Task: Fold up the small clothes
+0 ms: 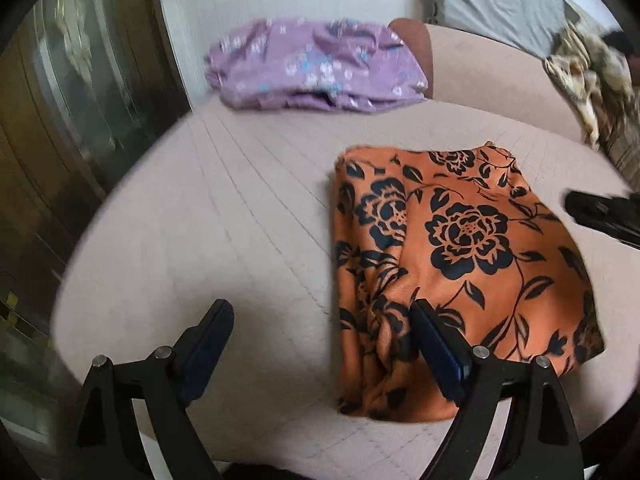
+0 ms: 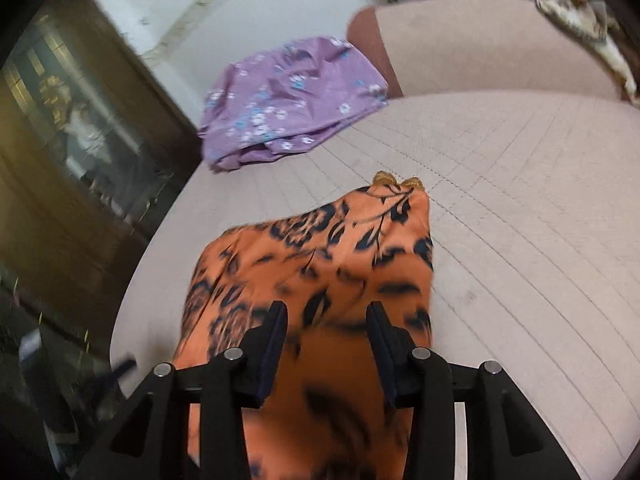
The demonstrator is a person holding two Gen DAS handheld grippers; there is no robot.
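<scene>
Left wrist view: your orange floral garment [image 1: 460, 264] lies folded on the quilted cushion [image 1: 224, 216], left gripper [image 1: 320, 340] spread wide and released beside its edge, right gripper [image 2: 328, 320] parted over it, gripping nothing, purple garment [image 1: 316, 66] waiting well behind.

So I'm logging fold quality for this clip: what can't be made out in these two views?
- Orange floral garment: its near edge is hidden behind the left gripper in the left wrist view.
- Same garment, right wrist view: the print is motion-blurred, and the right gripper covers its near part.
- Purple floral garment: blurred, so its folds are unreadable.
</scene>
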